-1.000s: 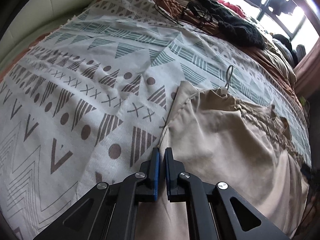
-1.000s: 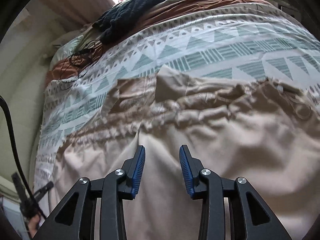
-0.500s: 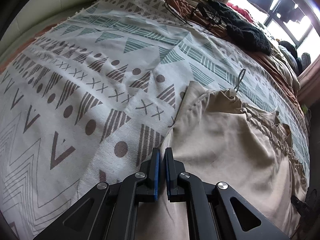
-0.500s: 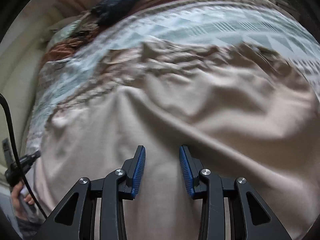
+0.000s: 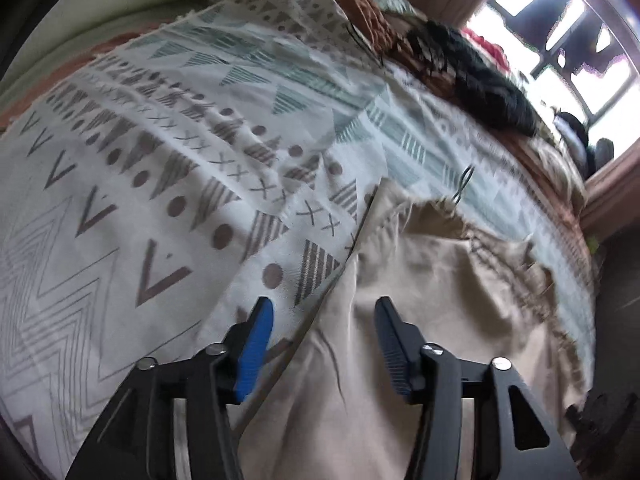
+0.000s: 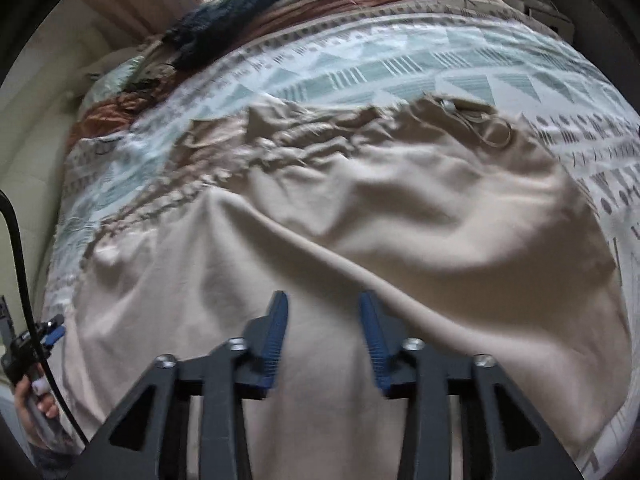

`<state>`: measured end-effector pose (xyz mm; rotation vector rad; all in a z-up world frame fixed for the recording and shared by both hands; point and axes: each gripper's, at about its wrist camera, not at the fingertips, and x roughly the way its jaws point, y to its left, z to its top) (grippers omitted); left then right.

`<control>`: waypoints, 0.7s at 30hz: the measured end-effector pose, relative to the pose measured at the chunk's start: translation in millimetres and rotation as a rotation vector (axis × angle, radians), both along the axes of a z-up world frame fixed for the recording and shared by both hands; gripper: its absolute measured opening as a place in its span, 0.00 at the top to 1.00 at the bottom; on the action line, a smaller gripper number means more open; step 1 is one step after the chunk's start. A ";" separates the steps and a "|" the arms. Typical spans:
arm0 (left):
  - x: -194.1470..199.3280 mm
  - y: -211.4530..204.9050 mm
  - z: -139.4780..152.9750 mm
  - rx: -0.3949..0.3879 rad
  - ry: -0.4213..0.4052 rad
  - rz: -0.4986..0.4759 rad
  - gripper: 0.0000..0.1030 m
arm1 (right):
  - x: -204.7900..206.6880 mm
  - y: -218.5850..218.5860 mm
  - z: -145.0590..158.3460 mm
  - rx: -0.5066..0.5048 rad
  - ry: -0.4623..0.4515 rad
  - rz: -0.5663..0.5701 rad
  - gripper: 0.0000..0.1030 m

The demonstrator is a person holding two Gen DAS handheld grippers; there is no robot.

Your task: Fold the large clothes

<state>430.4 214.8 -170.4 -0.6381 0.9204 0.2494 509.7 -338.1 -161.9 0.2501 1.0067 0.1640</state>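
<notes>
A large beige garment (image 5: 432, 304) with a gathered waistband and a drawstring lies spread on the patterned bedspread (image 5: 168, 168). My left gripper (image 5: 324, 316) is open and empty, straddling the garment's left edge where it meets the bedspread. In the right wrist view the same garment (image 6: 360, 216) fills the middle, rumpled, with a long fold ridge running across it. My right gripper (image 6: 322, 312) is open and empty, just above the cloth near that ridge. The left gripper and the hand holding it show at the right wrist view's left edge (image 6: 36, 344).
The bedspread (image 6: 400, 76) covers the bed. A black knitted garment (image 5: 480, 84) and a rust-coloured blanket (image 5: 360, 8) lie at the far end near the window. A black cable (image 6: 20, 256) hangs at the left.
My left gripper was shut on the garment's left edge and has now opened, releasing it. My right gripper stayed open and moved closer over the cloth.
</notes>
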 end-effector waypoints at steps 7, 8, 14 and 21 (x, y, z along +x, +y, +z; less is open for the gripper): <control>-33.0 9.9 0.4 -0.031 0.024 0.015 0.47 | -28.7 12.5 1.5 0.039 -0.006 0.054 0.61; -38.1 10.6 -0.9 -0.043 0.025 0.014 0.47 | -33.3 14.5 2.5 0.046 -0.010 0.062 0.61; -69.6 7.2 -10.1 -0.102 0.029 0.005 0.47 | -59.4 30.8 7.0 0.058 -0.033 0.108 0.61; -88.2 -4.1 -25.7 -0.180 0.054 -0.010 0.47 | -82.8 44.4 7.9 0.070 -0.047 0.143 0.61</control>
